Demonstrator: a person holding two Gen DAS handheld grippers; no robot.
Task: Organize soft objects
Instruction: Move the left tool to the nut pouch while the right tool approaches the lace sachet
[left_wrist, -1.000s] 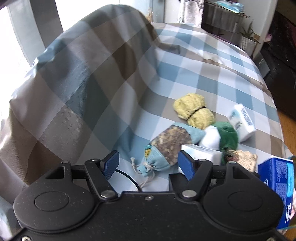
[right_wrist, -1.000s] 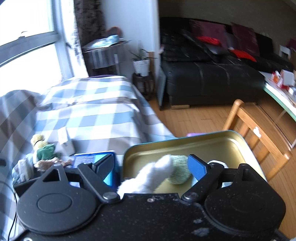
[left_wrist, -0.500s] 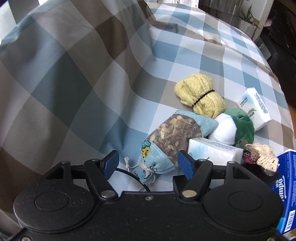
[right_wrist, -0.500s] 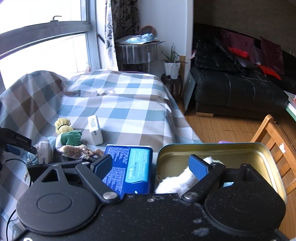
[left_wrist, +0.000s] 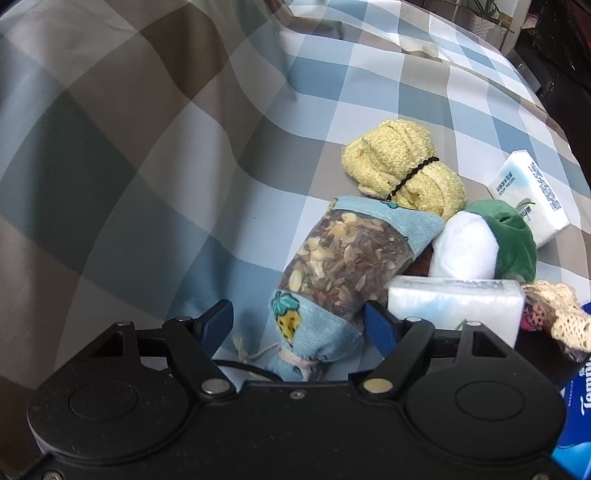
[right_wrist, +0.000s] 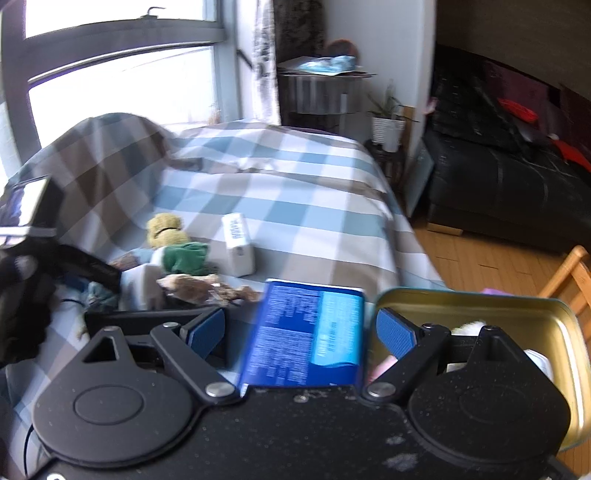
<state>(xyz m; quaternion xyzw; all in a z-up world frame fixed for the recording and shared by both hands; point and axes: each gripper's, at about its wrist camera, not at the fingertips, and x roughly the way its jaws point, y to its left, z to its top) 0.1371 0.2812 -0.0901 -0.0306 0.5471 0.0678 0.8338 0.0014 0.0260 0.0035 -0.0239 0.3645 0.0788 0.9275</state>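
On the checked bed cover lies a cluster of soft things. A blue drawstring sachet (left_wrist: 334, 280) with a clear window of dried bits lies with its tied end between the open fingers of my left gripper (left_wrist: 297, 325). Beside it are a yellow knitted roll (left_wrist: 399, 170), a white and green plush (left_wrist: 480, 243), a tissue pack (left_wrist: 454, 299) and a lace piece (left_wrist: 557, 314). My right gripper (right_wrist: 299, 332) is open and empty over a blue tissue box (right_wrist: 314, 332). A gold tin (right_wrist: 554, 321) at the right holds white fluffy items.
A second white tissue pack (left_wrist: 528, 195) lies at the cluster's right; it also shows in the right wrist view (right_wrist: 238, 243). The cover rises into a hump (left_wrist: 92, 129) on the left. A wooden chair (right_wrist: 569, 273), black sofa (right_wrist: 517, 177) and wood floor lie beyond the bed's right edge.
My left gripper has come down and forward until its open fingers flank the sachet's tied end. My right gripper has swung left, from over the tin to over the blue box.
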